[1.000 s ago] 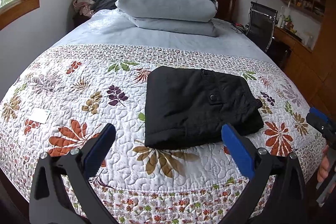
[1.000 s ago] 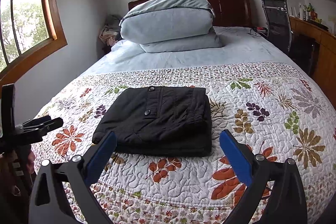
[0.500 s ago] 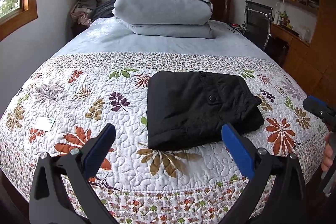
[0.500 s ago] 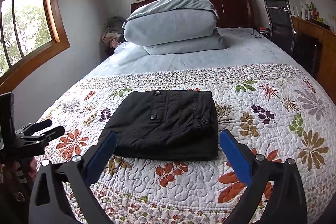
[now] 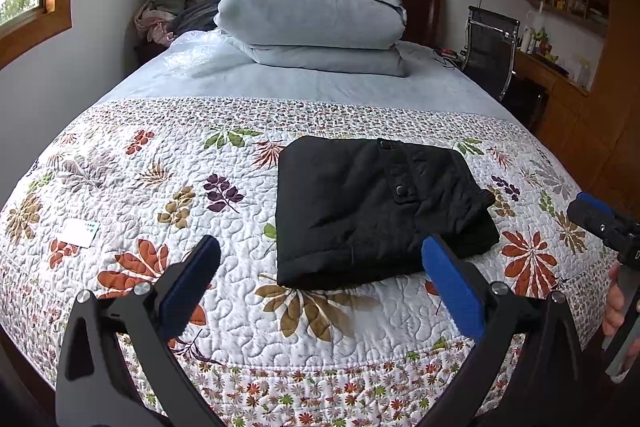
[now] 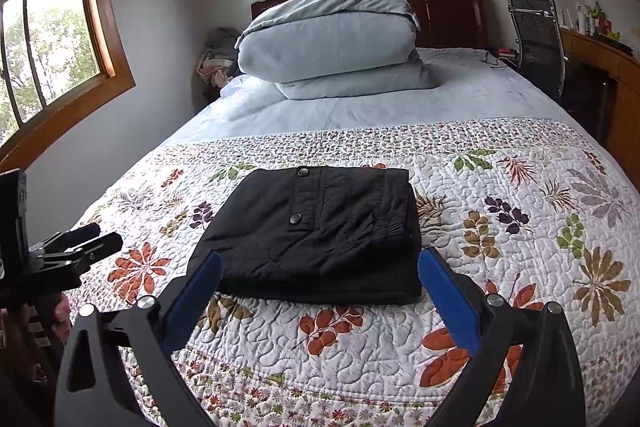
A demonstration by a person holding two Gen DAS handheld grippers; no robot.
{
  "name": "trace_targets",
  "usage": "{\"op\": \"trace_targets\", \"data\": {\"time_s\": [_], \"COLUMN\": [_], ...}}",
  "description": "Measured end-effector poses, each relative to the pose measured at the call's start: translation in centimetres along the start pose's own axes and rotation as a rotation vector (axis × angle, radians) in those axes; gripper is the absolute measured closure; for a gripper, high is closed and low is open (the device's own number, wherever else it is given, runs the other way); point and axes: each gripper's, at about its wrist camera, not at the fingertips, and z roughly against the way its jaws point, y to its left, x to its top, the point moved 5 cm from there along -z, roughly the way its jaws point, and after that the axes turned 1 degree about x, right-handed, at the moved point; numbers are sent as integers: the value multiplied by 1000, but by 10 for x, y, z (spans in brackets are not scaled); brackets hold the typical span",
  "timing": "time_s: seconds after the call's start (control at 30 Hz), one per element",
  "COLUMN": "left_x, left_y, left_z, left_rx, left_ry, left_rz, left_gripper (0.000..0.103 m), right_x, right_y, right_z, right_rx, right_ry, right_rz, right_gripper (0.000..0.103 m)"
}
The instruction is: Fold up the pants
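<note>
Right wrist view, folded black pants flat on quilt, long axis crosswise

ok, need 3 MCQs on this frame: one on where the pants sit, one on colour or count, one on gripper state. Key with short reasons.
1. Where do the pants lie?
A. on the floral quilt
B. on the folded grey duvet
C. on the chair

2. How many snap buttons show on the pants?
A. none
B. two
C. five

3. What state is the left gripper in?
A. shut on the pants
B. open, holding nothing
C. shut on the quilt

Key:
1 A: the black folded bundle rests on the patterned quilt, well short of the duvet.
2 B: one snap at the far edge, one mid-flap.
3 B: its blue pads are spread wide above the quilt; the right gripper is likewise.
</note>
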Motion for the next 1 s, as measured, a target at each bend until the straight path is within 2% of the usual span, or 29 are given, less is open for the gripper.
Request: {"op": "trace_targets", "data": {"time_s": [1.0], "left_x": [1], "left_y": [0], "left_z": [-6], "left_rx": [-7], "left_ry": [17], "left_rz": [-9], "left_gripper": [3], "right_x": [1], "right_y": [-2], "right_z": [1], "right_rx": [-17], "right_ry": [-2], "right_rz": [-1], "right_gripper": [4]}}
